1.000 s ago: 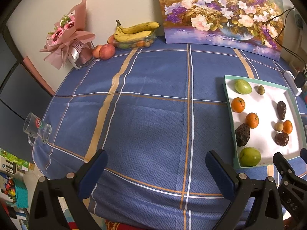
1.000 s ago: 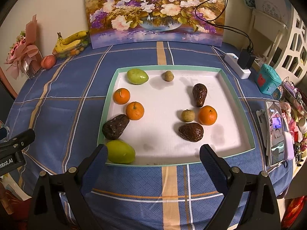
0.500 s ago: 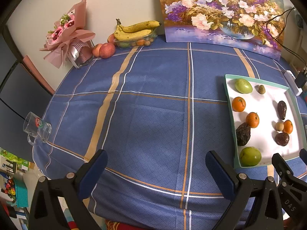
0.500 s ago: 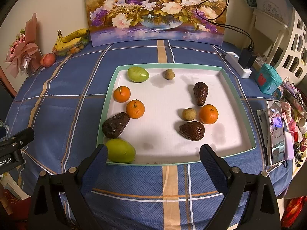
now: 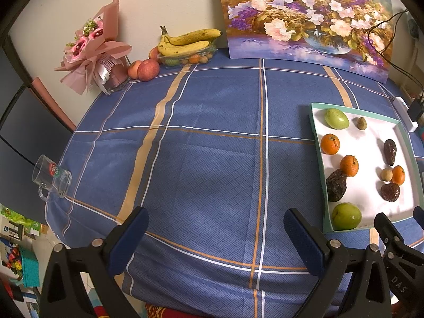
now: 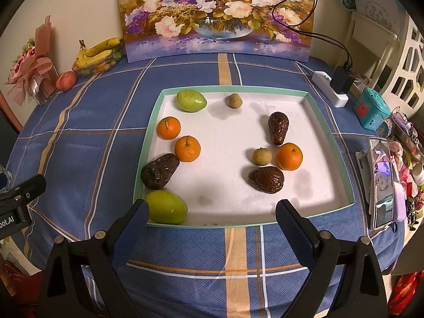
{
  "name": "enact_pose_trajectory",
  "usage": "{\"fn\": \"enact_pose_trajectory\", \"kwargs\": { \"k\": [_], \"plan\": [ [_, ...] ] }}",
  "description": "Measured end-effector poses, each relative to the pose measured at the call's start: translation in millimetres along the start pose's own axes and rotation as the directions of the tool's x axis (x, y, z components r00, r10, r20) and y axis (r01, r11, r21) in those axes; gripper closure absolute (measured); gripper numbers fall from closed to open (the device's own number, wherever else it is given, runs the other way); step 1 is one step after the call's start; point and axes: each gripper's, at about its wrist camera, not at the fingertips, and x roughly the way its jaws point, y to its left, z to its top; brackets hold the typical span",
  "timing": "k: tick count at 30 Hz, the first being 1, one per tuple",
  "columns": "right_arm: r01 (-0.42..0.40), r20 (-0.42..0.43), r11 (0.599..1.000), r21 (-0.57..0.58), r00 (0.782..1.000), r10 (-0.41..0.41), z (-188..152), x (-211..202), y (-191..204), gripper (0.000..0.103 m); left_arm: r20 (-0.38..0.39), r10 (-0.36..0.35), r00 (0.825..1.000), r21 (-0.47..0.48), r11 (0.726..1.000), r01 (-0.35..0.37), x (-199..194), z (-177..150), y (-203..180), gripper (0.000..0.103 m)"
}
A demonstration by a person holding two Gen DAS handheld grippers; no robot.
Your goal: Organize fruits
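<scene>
A white tray with a mint rim (image 6: 233, 88) (image 5: 316, 143) lies on the blue checked tablecloth. It holds two green fruits (image 6: 191, 100) (image 6: 166, 206), three oranges (image 6: 168, 127) (image 6: 187, 148) (image 6: 289, 156), three dark brown wrinkled fruits (image 6: 159, 171) (image 6: 278, 127) (image 6: 266, 179) and two small tan round fruits (image 6: 234, 100) (image 6: 261, 156). My right gripper (image 6: 212, 212) is open at the tray's near edge, holding nothing. My left gripper (image 5: 216, 221) is open over bare cloth, left of the tray.
Bananas on a clear fruit box (image 5: 189, 42), apples (image 5: 148, 66) and a pink bouquet (image 5: 92, 53) line the far wall beside a flower painting (image 6: 217, 16). A glass mug (image 5: 51, 179) stands at the left table edge. A power strip (image 6: 330, 88) and a phone (image 6: 381, 180) sit to the right.
Both views shift only slightly; the right gripper has eased a little nearer to the tray. Nothing was grasped or released.
</scene>
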Motion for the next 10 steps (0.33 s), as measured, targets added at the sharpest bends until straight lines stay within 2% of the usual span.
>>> {"fn": "enact_pose_trajectory", "kwargs": {
  "k": [10],
  "plan": [
    [0.000,0.000,1.000,0.000,1.000,0.000,0.4,0.1,0.2,0.007,0.003,0.006,1.000,-0.001,1.000,-0.006,-0.6,-0.4,3.9,0.000]
  ]
}}
